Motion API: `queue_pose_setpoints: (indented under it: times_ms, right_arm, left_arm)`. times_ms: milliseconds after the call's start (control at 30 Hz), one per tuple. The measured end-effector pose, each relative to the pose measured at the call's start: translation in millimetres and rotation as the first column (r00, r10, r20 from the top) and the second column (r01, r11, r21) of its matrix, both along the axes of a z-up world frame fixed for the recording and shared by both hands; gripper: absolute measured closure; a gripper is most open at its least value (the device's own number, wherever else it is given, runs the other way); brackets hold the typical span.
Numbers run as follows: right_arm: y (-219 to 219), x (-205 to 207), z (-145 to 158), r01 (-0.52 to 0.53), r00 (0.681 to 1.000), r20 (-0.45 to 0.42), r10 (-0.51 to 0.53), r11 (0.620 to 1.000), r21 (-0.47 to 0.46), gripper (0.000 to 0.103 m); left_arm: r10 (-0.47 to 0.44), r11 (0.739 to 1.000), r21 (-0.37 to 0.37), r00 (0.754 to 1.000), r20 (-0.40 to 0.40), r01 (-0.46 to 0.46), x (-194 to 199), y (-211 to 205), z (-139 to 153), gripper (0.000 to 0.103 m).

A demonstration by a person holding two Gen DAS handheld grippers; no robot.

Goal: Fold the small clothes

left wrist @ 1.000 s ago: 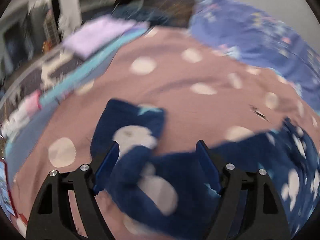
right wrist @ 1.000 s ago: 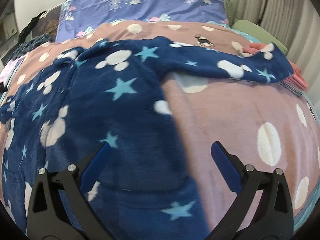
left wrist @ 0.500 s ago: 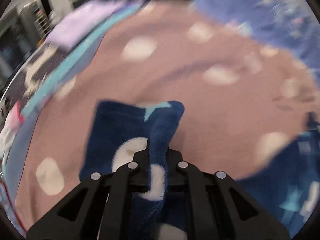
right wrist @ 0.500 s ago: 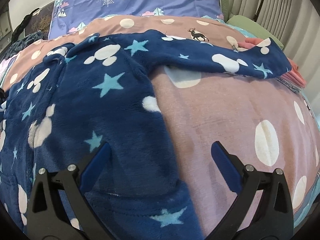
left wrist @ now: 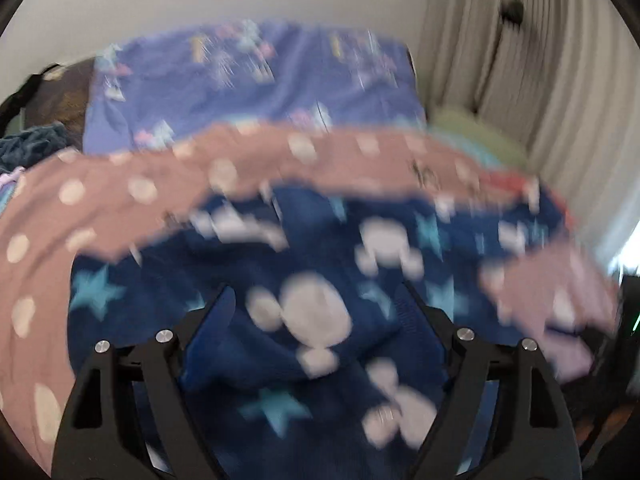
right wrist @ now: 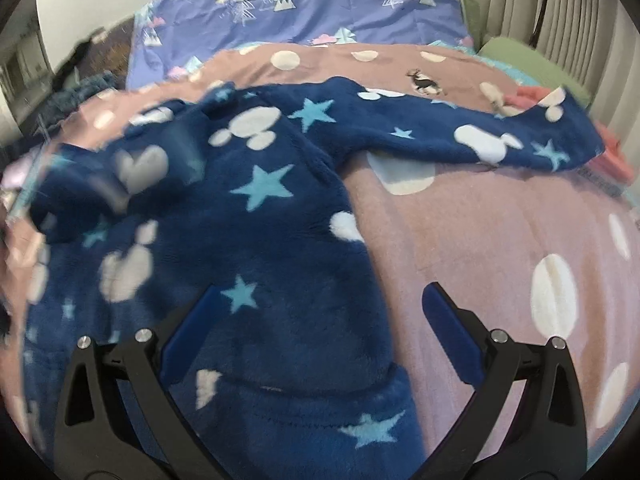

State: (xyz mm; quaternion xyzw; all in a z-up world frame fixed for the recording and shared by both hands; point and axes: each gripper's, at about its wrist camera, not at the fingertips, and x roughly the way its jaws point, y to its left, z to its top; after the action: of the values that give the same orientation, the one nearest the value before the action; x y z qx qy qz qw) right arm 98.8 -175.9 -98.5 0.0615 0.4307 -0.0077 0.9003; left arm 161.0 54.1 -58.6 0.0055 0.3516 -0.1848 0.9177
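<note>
I am early in the fold, I think. On the left side of the bed [right wrist: 500, 240], my left claw [left wrist: 316, 304] is open; it has just been opening, and a soft lump of the blue top [right wrist: 260, 240] sits between its fingers, but the pads do not press on it. That lump looks like the left sleeve [left wrist: 304, 320], now lying over the chest of the top, so I judge one sleeve is folded in. This view is blurry, so I cannot be sure how neat it lies. The top lies spread on the pink spotted blanket [right wrist: 480, 264], near the middle of the bed. My right claw [right wrist: 320, 308] hangs open over the lower right edge of the top and holds nothing. On the right, the other sleeve [right wrist: 460, 136] is stretched out toward the right edge of the bed, so it is left to fold, and then the body. I see no box or basket here.
</note>
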Motion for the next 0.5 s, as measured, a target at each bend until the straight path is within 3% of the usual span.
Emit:
queue_pose_setpoints:
  times_ms: [133,200,267,333,400,500]
  right_arm:
    - [-13,7,1,-0.078,0.997,-0.005,0.082,0.959,0.272,0.005]
    - [-11,17,0,-0.093,0.995,-0.008,0.103,0.93,0.356,0.015]
    - [-1,41,1,-0.138,0.988,-0.009,0.157,0.891,0.432,0.04]
    - [12,65,3,-0.195,0.976,0.002,0.216,0.877,0.438,0.047]
    - [31,97,7,-0.248,0.964,0.016,0.264,0.883,0.398,0.047]
    - [56,137,9,-0.316,0.944,0.02,0.328,0.889,0.332,0.029]
  left_arm:
    - [0.062,0.998,0.03,0.998,-0.019,-0.062,-32,7,-32,0.02]
    - [0.109,0.991,0.074,0.994,-0.015,-0.108,-43,15,-39,0.02]
    - [0.168,0.978,0.126,0.986,0.002,-0.167,-49,27,-40,0.02]
    - [0.265,0.943,0.199,0.964,0.035,-0.267,-51,44,-38,0.02]
    - [0.37,0.897,0.242,0.928,0.041,-0.369,-49,70,-42,0.02]
    - [0.509,0.822,0.294,0.861,0.006,-0.488,-40,107,-50,0.018]
